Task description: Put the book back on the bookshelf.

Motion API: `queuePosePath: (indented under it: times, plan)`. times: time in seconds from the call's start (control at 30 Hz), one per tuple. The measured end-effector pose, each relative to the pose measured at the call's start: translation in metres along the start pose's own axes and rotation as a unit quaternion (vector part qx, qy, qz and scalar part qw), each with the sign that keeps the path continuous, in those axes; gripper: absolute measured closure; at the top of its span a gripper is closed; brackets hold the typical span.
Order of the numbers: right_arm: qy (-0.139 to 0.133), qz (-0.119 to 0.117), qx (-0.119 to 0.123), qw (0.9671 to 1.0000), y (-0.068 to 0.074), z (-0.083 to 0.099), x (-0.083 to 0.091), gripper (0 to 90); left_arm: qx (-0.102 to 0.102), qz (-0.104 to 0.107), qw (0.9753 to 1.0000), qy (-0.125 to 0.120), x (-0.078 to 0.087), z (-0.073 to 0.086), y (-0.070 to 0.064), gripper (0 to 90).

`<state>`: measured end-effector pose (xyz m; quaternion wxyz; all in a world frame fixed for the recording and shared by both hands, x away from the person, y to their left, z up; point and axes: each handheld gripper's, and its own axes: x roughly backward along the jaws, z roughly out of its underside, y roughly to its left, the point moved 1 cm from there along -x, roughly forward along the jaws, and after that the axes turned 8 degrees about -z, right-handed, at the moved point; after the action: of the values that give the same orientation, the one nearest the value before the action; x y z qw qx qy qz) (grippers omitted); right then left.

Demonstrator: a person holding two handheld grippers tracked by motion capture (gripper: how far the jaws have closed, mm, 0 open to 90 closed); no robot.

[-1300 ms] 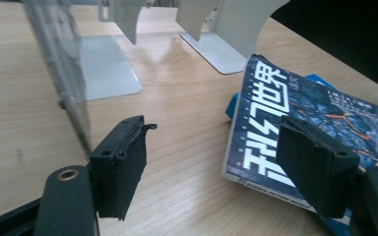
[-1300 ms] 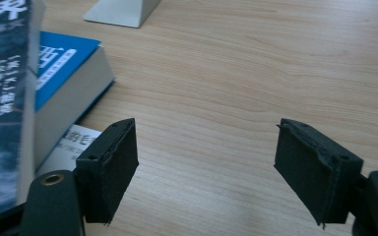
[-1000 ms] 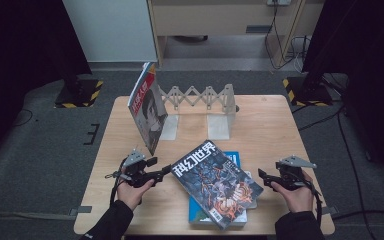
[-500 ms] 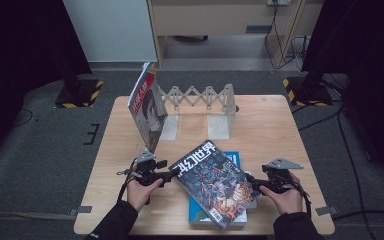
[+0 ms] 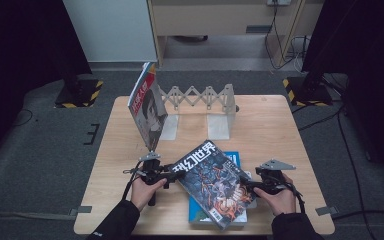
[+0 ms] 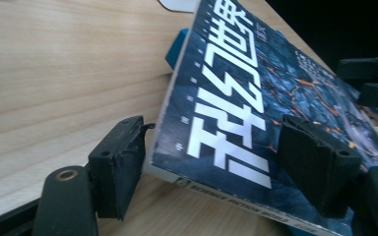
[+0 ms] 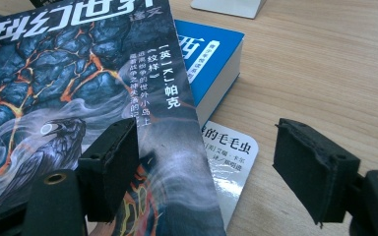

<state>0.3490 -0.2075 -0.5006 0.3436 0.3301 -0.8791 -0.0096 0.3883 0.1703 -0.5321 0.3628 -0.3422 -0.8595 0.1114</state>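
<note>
Item: dark magazine (image 5: 214, 182), glossy cover with large white characters, lying skewed on top of a blue book (image 5: 231, 159) at the near middle of the tabletop (image 5: 275, 125).

Long axis: runs diagonally, from the far corner by the left claw (image 5: 172, 176) down to the near corner by the right claw (image 5: 247, 185). The two claws face each other across this axis, one at each long edge.

Left claw: spread. In the left gripper view its jaws straddle the spine-side corner of the magazine (image 6: 236, 113); one pad sits just off the edge over bare wood, the other hangs above the cover. Not yet pinching, as far as can be judged.

Right claw: spread. In the right gripper view one jaw lies over the cover's edge (image 7: 142, 123), the other stands off over bare wood, with a white card (image 7: 231, 157) peeking out between.

Nearer hand: roughly equal; each claw has its own edge directly ahead.

Also present: upright magazine (image 5: 147, 107) leaning in an expanding rack (image 5: 205, 97), well beyond both claws.
</note>
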Motion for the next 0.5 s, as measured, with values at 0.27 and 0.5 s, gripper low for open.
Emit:
queuePosePath:
  times: [0.27, 0.5]
  plan:
    - [-0.004, -0.002, 0.002, 1.0000, -0.001, 0.001, -0.001, 25.5, 0.008, 0.000, 0.9999, 0.015, 0.010, -0.007, -0.004, 35.3]
    - [-0.006, 0.002, 0.005, 1.0000, -0.002, 0.002, 0.000, 25.7, 0.038, 0.069, 0.9964, -0.031, 0.027, -0.015, -0.014, 48.0]
